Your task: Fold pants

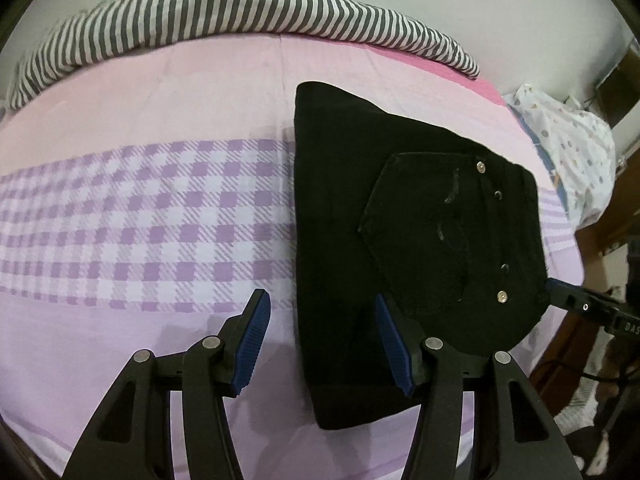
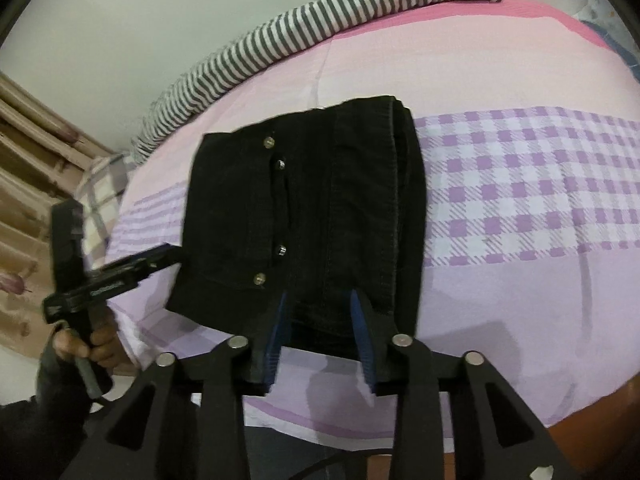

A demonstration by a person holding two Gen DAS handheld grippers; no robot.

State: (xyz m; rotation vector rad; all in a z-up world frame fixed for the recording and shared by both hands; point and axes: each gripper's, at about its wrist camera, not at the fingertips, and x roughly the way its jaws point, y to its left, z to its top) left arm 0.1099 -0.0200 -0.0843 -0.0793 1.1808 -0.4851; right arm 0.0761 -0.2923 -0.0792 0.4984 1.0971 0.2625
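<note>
Pants (image 1: 352,240), black and folded into a compact stack, lie on the bed (image 1: 140,220), over the purple-checked band and the plain lilac strip of the sheet. In the left wrist view the stack fills the field from centre to 3 o'clock; a back pocket (image 1: 424,232) faces up, with four metal rivets (image 1: 481,166) in a line along its 3 o'clock side. In the right wrist view the same stack sits at centre, its layered folded edges stacked along the 3 o'clock side.

Left gripper (image 1: 322,334): released, jaws spread wide, blue pads (image 1: 252,348) bare. One pad stands over the sheet at 7 o'clock of the pants; the other overlaps the near edge of the stack. Whether it touches the cloth cannot be told.

Right gripper (image 2: 320,332): jaws apart, straddling the near end of the stack at 6 o'clock, blue pads (image 2: 276,340) on either side of the cloth; a firm pinch cannot be confirmed.

In the right wrist view the other gripper's black body appears at 9 o'clock, its tip just beside the pants' edge, held by a hand (image 2: 92,344).

Striped bedding (image 1: 224,12) lies bunched along the far edge at 12 o'clock. A spotted white cloth (image 1: 568,152) lies at 2 o'clock in the left wrist view.
</note>
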